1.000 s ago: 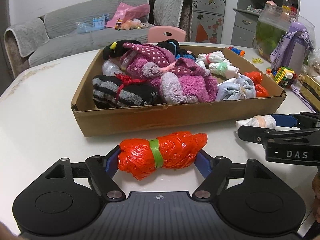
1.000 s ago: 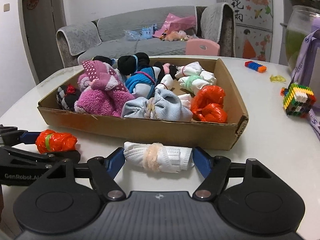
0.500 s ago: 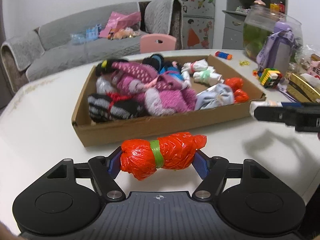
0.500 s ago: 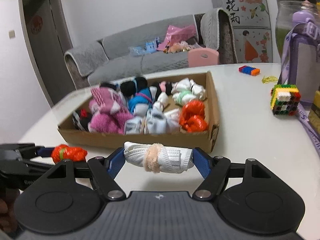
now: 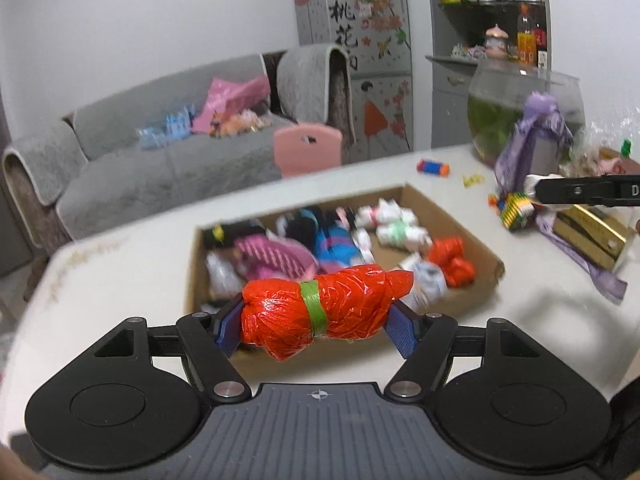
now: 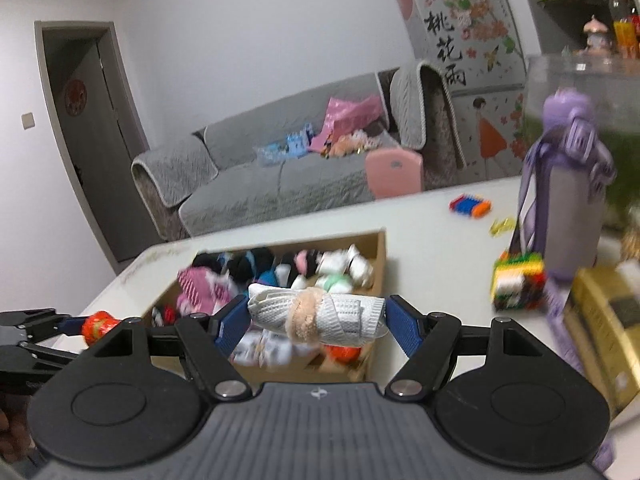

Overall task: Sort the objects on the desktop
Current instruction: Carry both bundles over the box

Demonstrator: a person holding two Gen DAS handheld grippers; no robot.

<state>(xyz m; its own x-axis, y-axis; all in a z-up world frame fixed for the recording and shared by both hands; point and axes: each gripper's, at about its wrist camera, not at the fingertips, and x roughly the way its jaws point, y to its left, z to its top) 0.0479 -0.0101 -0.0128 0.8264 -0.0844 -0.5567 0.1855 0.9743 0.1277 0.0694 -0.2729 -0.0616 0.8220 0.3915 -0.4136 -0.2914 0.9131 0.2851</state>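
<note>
Both grippers carry a load above the cardboard box point(image 5: 440, 216). Left gripper point(image 5: 316, 318) clamps an orange plastic-wrapped bundle point(image 5: 324, 312), tied with a green band, end to end between its blue pads point(image 5: 400, 330), so the roll stays crosswise and cannot slip. Right gripper point(image 6: 316, 318) likewise pinches a white sock roll point(image 6: 320, 314) bound with a peach band. Each bundle hangs clear of the table point(image 5: 120, 264), over the box's near wall, likely so it can drop among the rolled socks point(image 5: 280, 256) sorted inside.
</note>
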